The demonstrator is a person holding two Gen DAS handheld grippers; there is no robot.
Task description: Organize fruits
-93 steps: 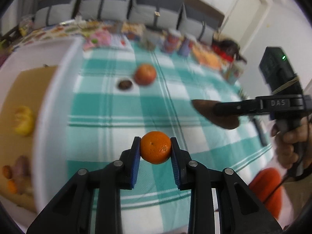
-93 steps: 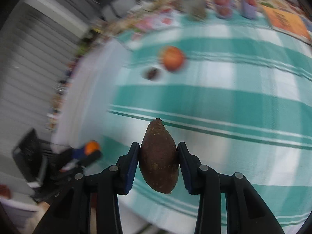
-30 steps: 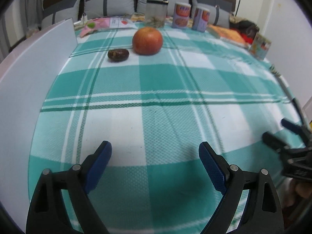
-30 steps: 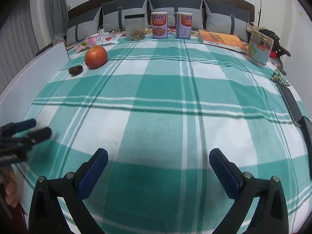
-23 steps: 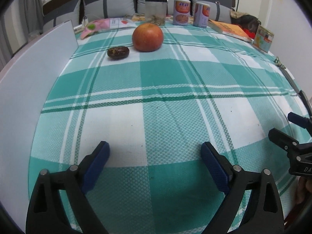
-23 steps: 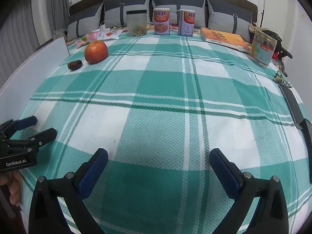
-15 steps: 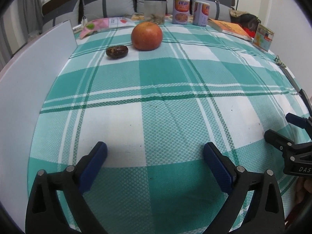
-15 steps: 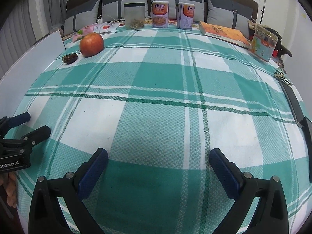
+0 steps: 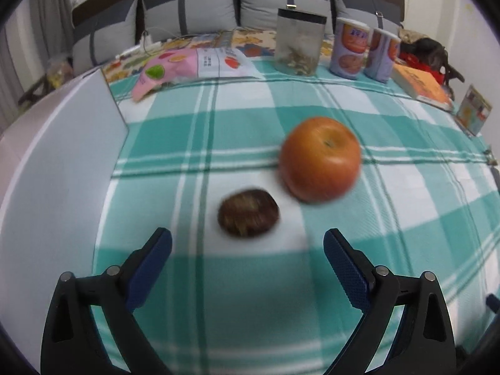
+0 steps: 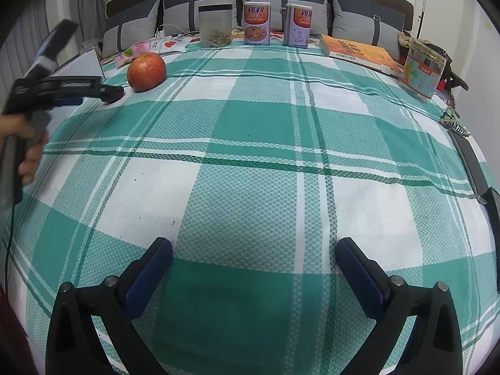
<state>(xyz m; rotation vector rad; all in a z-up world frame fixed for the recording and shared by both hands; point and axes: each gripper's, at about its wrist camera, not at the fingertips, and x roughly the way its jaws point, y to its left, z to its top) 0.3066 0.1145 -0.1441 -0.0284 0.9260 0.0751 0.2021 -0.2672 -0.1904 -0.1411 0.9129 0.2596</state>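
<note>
A red-orange apple (image 9: 320, 159) and a small dark brown fruit (image 9: 248, 212) lie side by side on the green-and-white checked cloth. My left gripper (image 9: 247, 240) hovers just short of the dark fruit. Its jaws stand wide and are closing, with nothing between the pads; the fruit lies right ahead of the fingertips. The right wrist view shows the apple (image 10: 146, 72) far off at the back left, with the left gripper (image 10: 109, 92) beside it in a person's hand. My right gripper (image 10: 253, 245) is open and empty over bare cloth.
A white box wall (image 9: 56, 162) runs along the left edge. At the back stand a clear jar (image 9: 298, 43), two cans (image 9: 351, 50), an orange book (image 9: 418, 86) and a pink packet (image 9: 175, 68), with grey pillows behind. A dark strap (image 10: 468, 159) lies at the right edge.
The orange and the sweet potato held three seconds ago have left the jaws. In the last half second my left gripper swept forward to the dark fruit and apple. The right gripper stayed put.
</note>
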